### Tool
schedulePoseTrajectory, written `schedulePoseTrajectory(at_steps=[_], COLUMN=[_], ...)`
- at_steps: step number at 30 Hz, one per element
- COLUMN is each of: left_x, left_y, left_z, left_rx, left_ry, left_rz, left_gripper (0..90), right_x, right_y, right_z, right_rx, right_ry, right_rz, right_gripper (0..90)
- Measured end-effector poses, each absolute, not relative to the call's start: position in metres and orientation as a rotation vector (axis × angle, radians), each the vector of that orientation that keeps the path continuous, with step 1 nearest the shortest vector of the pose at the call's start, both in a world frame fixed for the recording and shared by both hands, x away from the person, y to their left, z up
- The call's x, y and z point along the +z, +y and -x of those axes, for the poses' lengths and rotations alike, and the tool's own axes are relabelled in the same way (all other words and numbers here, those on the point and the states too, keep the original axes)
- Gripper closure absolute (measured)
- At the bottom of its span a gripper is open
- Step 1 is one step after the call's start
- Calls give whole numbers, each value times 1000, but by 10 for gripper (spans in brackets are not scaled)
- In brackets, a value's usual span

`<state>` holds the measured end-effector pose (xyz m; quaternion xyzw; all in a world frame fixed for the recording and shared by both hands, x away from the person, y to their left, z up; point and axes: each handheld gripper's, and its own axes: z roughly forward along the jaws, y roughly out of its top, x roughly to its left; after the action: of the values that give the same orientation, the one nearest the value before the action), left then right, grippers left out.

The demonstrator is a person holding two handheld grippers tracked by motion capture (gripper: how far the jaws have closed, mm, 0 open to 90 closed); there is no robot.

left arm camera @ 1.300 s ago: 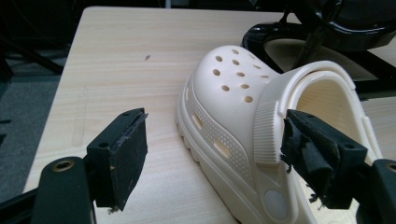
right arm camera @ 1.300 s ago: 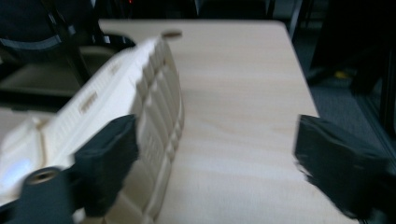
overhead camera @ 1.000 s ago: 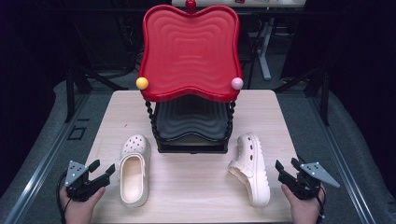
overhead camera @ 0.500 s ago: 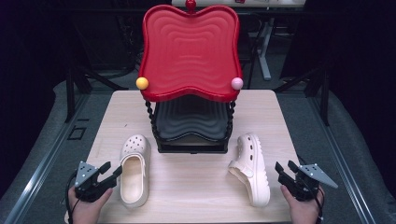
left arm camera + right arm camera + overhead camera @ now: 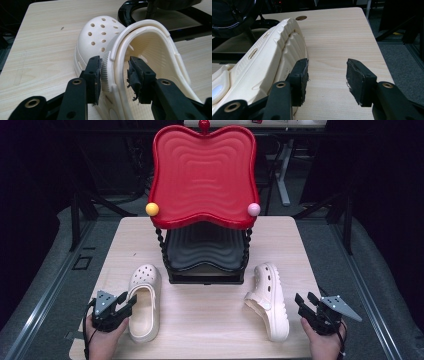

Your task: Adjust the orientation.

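Closing on the left clog's (image 5: 140,50) side wall, the left tongs (image 5: 115,72) are straddling it, not yet pinching; right tongs (image 5: 327,80) are standing spread beside the right clog (image 5: 262,62): seat deeper before squeezing.

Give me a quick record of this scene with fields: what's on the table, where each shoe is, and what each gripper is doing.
surface: wooden table
centre: two-tier rack, red tray above a black one
left clog: upright, left of the rack
right clog: tipped on its side, right of the rack
left gripper: jaws either side of the left clog's side wall, just been closing; outer pad touching, inner pad apart
right gripper: open beside the right clog's sole, jaws just been closing, nothing between them
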<state>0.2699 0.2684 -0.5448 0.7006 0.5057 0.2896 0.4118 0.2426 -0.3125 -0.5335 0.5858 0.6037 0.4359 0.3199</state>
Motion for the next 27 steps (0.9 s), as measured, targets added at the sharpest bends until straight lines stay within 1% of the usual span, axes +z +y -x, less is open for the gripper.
schedulePoseTrajectory(at_steps=[5,7,11,18,21,23,24,25,26,27], left_x=[-546,-546,-545,-543,-541,-540,-540,-539,-539,-539], left_y=[269,269,268,270,269,268,268,267,267,266], left_z=[-273,-274,-273,-269,-264,-261,-261,-258,-258,-255], left_rx=[724,718,747,741,736,732,732,727,727,720], left_ry=[1310,1308,1288,1291,1287,1275,1275,1266,1266,1257], left_rz=[-1755,-1751,-1776,-1773,-1778,-1783,-1783,-1787,-1787,-1794], left_gripper=[664,678,712,731,737,739,740,742,742,742], right_x=[-533,-534,-533,-531,-529,-527,-527,-525,-525,-522], right_y=[-312,-312,-307,-299,-297,-296,-296,-294,-294,-291], right_z=[-243,-243,-246,-246,-243,-242,-242,-239,-239,-236], right_rx=[1149,1153,1171,1149,1154,1158,1158,1163,1163,1154], right_ry=[1587,1587,1584,1621,1629,1631,1631,1649,1649,1677], right_rz=[-1541,-1551,-1544,-1520,-1498,-1485,-1485,-1470,-1470,-1442], right_gripper=[519,521,525,533,551,596,596,662,662,724])
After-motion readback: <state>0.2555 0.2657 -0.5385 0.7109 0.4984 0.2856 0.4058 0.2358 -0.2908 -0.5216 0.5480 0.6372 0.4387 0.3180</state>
